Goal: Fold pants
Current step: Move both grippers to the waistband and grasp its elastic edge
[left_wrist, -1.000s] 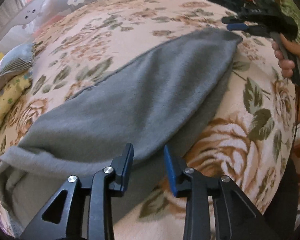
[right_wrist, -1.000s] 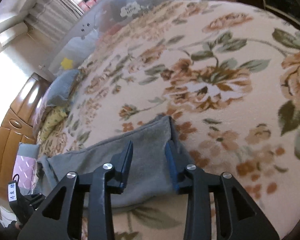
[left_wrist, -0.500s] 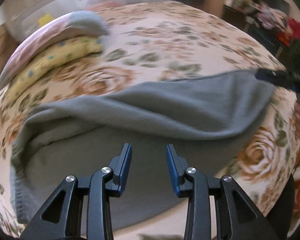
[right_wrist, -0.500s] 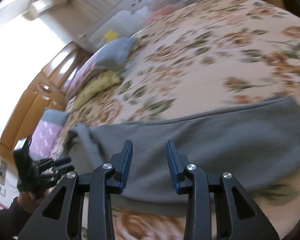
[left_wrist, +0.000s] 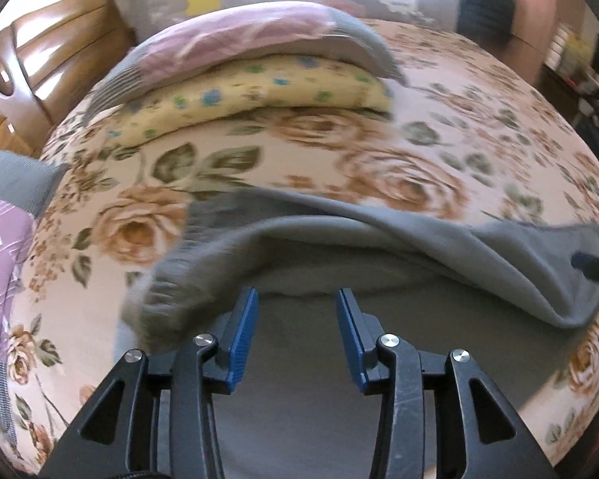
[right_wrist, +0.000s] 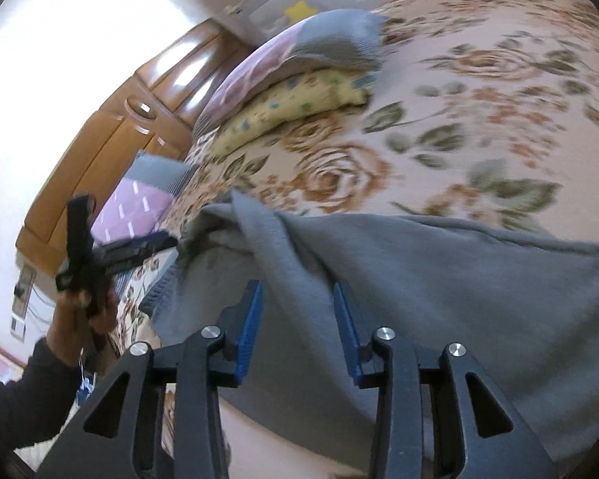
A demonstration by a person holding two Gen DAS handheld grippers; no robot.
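I see both my grippers, left (left_wrist: pixel 297 315) and right (right_wrist: pixel 297 311), opening empty over the folded grey fleece pants (left_wrist: pixel 379 379) on the rose-patterned bedspread (left_wrist: pixel 339 151).

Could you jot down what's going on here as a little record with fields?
surface: bed with floral cover
garment: grey pants, folded over, rumpled at one end
left gripper: jaws opening, nothing pinched, above the pants
right gripper: jaws opening, nothing pinched, above the pants
pillows: stacked at the headboard end
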